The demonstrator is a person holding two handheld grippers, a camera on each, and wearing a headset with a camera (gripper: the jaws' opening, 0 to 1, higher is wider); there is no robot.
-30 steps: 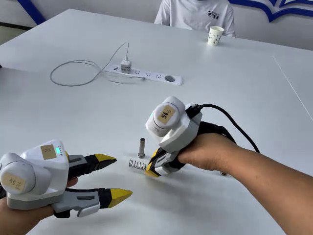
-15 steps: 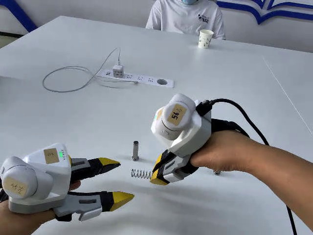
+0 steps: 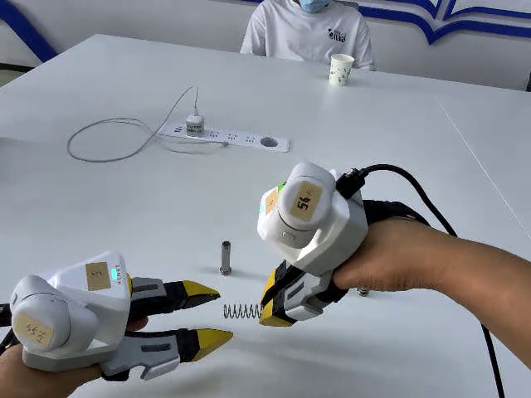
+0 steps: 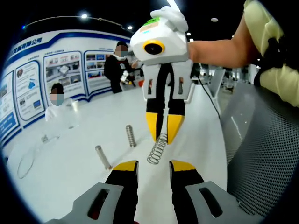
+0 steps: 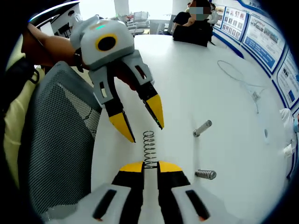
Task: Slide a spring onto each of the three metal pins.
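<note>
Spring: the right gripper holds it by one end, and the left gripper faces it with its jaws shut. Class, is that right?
Not quite. The left gripper is open, its jaws apart, as the right gripper view shows. The rest stands: the right gripper holds the spring by one end, and the left gripper faces it.

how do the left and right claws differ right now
The left claw is open with nothing between its jaws; the right claw is shut on one end of the spring. The left claw lies roughly level, while the right claw tilts down toward the table. Both have yellow tips and face each other along the spring.
</note>
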